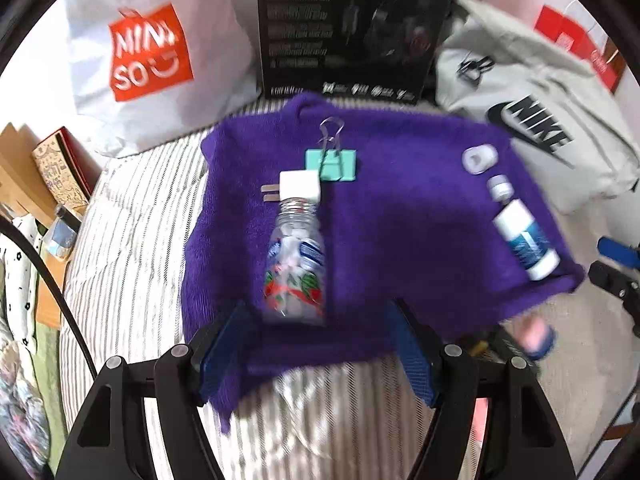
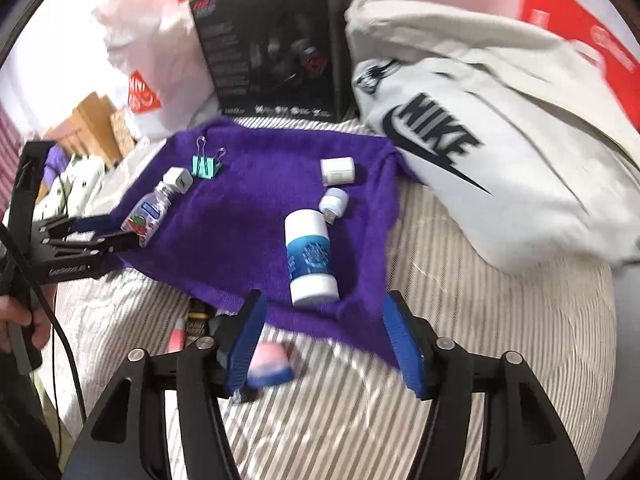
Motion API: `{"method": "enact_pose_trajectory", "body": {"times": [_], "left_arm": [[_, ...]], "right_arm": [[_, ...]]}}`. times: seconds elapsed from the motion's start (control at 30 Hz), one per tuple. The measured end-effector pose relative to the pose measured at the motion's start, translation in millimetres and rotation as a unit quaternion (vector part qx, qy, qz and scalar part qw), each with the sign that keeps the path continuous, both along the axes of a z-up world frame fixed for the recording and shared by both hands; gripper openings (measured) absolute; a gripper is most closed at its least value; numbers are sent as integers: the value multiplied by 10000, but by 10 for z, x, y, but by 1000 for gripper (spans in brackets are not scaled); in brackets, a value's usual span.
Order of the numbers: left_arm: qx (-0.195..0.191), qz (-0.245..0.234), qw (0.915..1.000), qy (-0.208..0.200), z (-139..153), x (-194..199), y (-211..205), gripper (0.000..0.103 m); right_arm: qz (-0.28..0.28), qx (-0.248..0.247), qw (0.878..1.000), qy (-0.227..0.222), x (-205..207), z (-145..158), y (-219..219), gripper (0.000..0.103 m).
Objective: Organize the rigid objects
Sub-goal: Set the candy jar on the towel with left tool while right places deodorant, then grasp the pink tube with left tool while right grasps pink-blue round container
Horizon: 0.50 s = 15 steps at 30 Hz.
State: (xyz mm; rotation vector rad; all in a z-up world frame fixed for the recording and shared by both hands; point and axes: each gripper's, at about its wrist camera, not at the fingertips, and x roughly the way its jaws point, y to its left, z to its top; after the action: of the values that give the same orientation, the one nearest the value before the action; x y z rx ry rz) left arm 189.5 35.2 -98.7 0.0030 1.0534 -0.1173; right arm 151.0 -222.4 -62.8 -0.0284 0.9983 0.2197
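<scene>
A purple towel (image 1: pixel 400 240) lies on the striped bed. On it a clear bottle with a strawberry label (image 1: pixel 294 264) lies on its side, neck against a white charger plug (image 1: pixel 298 188), with a teal binder clip (image 1: pixel 332 160) just beyond. My left gripper (image 1: pixel 318 316) is open, with the bottle's base just ahead of its blue fingertips. At the towel's right edge lie a white-and-blue bottle (image 2: pixel 310 256), a small white bottle (image 2: pixel 334 202) and a white case (image 2: pixel 338 171). My right gripper (image 2: pixel 325 304) is open, just short of the white-and-blue bottle. A blurred pink-and-blue object (image 2: pixel 270 364) sits by its left finger.
A white Miniso bag (image 1: pixel 152 56), a black product box (image 1: pixel 352 28) and a grey Nike hoodie (image 2: pixel 500 140) crowd the far side. Red boxes (image 2: pixel 580 40) stand behind. Cardboard boxes (image 1: pixel 24 176) sit at the left. Small items (image 2: pixel 198 316) poke out under the towel's near edge.
</scene>
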Motion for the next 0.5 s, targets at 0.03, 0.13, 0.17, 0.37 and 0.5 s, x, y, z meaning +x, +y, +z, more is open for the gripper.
{"method": "enact_pose_trajectory", "body": {"times": [0.03,0.13,0.17,0.37,0.5], "left_arm": [[-9,5,10000,-69,35,-85,-20,71],[-61,39,9999,-117,67,-313,-113,71],[-123,33,9999,-107,59,-394,-163,71],[-352,-268,9990,72,-105,-780,-617,71],[-224,-514,9980,278,-267,-929,-890,71]], "right_arm": [[-68,70,9999,-36,-75,8,-33,62],[-255,182,9995,-37,-299,-1,-125,62],[-320,214,9993,-11,-395,-18,-165,62],[-436,425,9980,151,-748,-96,-279,62],[-394,433,9982,150,-921,-111,-291,62]]}}
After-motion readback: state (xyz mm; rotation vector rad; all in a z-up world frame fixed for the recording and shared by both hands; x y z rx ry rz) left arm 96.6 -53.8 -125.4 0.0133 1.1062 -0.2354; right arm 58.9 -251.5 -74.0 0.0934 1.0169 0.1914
